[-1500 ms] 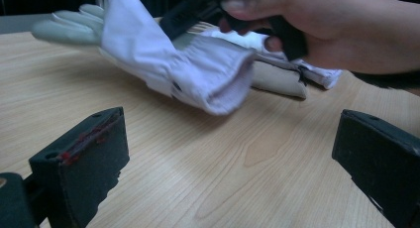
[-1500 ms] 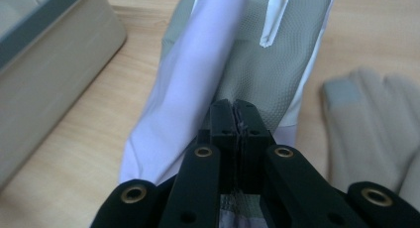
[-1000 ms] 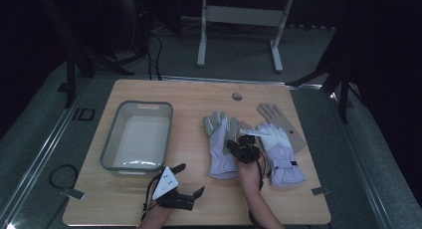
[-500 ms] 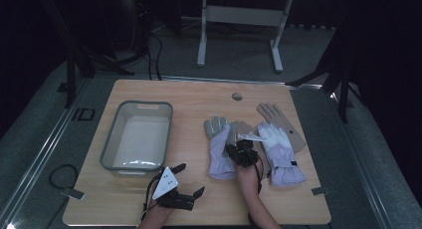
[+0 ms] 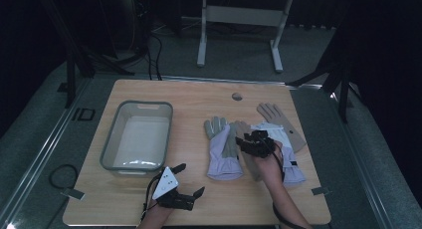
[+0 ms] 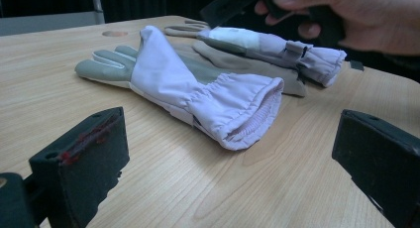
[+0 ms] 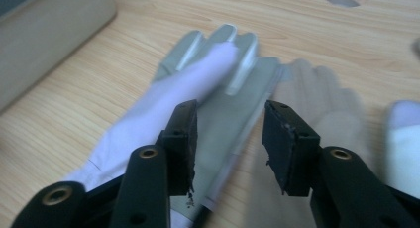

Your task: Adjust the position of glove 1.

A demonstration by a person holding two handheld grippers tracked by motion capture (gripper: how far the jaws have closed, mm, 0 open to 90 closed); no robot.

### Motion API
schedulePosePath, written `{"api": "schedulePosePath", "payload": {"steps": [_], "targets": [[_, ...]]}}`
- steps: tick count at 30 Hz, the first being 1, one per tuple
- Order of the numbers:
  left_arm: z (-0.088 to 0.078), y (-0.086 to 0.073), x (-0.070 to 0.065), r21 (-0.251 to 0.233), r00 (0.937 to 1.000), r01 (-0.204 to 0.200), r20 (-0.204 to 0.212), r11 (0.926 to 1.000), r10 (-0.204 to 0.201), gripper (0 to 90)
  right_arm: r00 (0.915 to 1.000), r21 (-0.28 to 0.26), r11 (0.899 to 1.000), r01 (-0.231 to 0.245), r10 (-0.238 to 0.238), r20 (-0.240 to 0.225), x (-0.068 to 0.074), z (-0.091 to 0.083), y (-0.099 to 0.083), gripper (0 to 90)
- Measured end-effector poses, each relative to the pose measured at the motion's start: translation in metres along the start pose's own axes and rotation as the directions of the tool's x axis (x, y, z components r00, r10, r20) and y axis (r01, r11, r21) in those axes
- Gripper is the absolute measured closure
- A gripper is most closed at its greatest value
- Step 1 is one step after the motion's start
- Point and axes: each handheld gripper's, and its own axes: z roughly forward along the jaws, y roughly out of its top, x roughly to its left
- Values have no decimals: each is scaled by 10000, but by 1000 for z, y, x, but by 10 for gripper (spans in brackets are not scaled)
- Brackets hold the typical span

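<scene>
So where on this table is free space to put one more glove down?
Bare wood lies along the far edge of the table around the round hole, and between the bin and the lilac glove. The right half is crowded with gloves.

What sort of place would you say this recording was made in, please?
Probably a lab or studio set up for recording: a lone wooden table on grey carpet, dark surroundings, cables on the floor and a white metal stand behind. On it lie work gloves and a clear bin.

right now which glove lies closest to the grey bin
The lavender and grey glove, leftmost of the gloves, is nearest the grey bin. The tan gloves and the other lavender glove lie farther right, past the right gripper.
</scene>
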Motion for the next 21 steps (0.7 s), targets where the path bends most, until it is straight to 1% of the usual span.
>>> {"api": "schedulePosePath", "payload": {"steps": [1, 5, 7, 8, 10, 11, 13, 14, 16, 18, 19, 20, 21], "targets": [[0, 0, 0, 3, 10000, -7, 8, 10000, 7, 10, 9999, -68, 9999, 94, -94, -84, -4, -4, 1, 563], [0, 0, 0, 5, 10000, -2, -4, 10000, 2, 10, 9986, 155, 9990, 414, -408, -347, -20, -18, 6, 550], [0, 0, 0, 14, 10000, -4, 6, 10000, 4, 10, 9978, 214, 9980, 595, -589, -301, -28, -25, 6, 549], [0, 0, 0, 8, 10000, -1, 8, 10000, 1, 10, 9967, 245, 9971, 718, -708, -405, -33, -28, 6, 542], [0, 0, 0, 8, 10000, 5, 10, 10000, -5, 10, 9952, 346, 9949, 952, -943, -267, -41, -35, 4, 542], [0, 0, 0, 4, 10000, 11, 9, 10000, -11, 10, 9934, 398, 9931, 1101, -1087, -354, -46, -38, 3, 538], [0, 0, 0, 7, 10000, 12, 16, 10000, -12, 10, 9924, 594, 9906, 1228, -1224, -107, -56, -44, 0, 550], [0, 0, 0, 2, 10000, 24, 16, 10000, -24, 10, 9912, 677, 9889, 1323, -1318, -128, -61, -48, -1, 549], [0, 0, 0, 2, 10000, 16, 19, 10000, -16, 10, 9916, 815, 9884, 1281, -1289, 45, -72, -54, -5, 575], [0, 0, 0, 16, 10000, 16, 19, 10000, -16, 10, 9928, 895, 9889, 1184, -1195, 78, -83, -61, -10, 573], [0, 0, 0, 17, 10000, 13, 20, 10000, -13, 10, 9938, 908, 9900, 1078, -1097, 171, -88, -64, -13, 575], [0, 0, 0, 23, 10000, 11, 21, 10000, -11, 10, 9951, 949, 9908, 964, -979, 117, -94, -69, -18, 573], [0, 0, 0, 26, 10000, 29, 17, 10000, -29, 10, 9950, 971, 9905, 973, -990, 129, -97, -70, -21, 573]]}}
